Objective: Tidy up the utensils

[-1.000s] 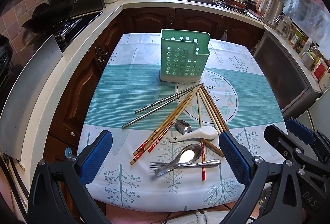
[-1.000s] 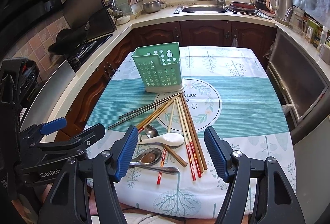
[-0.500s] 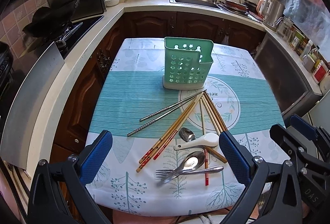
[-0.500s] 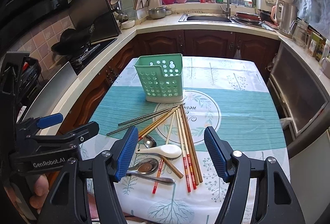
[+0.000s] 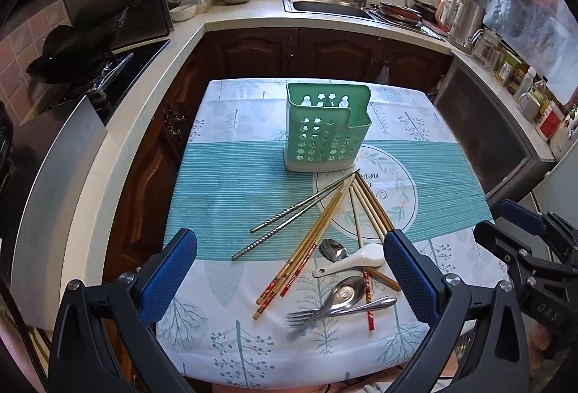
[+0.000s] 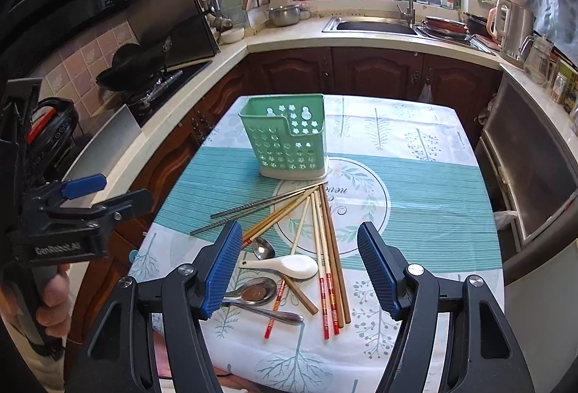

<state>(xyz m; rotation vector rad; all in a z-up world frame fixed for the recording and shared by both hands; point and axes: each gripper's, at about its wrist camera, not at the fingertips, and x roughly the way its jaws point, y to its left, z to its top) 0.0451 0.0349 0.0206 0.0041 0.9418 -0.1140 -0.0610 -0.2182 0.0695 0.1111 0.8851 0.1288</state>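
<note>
1. Nothing sorted yet: green caddy (image 5: 327, 131) at twelve o'clock, apparently empty.
2. Chopsticks (image 6: 327, 248), spoons (image 6: 285, 264), fork (image 5: 307, 317) heaped at six (all loose).
3. Left gripper (image 5: 289, 275), right gripper (image 6: 300, 270) spread wide, grasping nothing.

"GenRobot.AI" is printed on the left gripper (image 6: 76, 197) body

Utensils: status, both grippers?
Left gripper open, empty. Right gripper open, empty, above the pile. Chopsticks, spoons, fork loose on the tablecloth; green holder upright beyond them. Nothing blocking.
</note>
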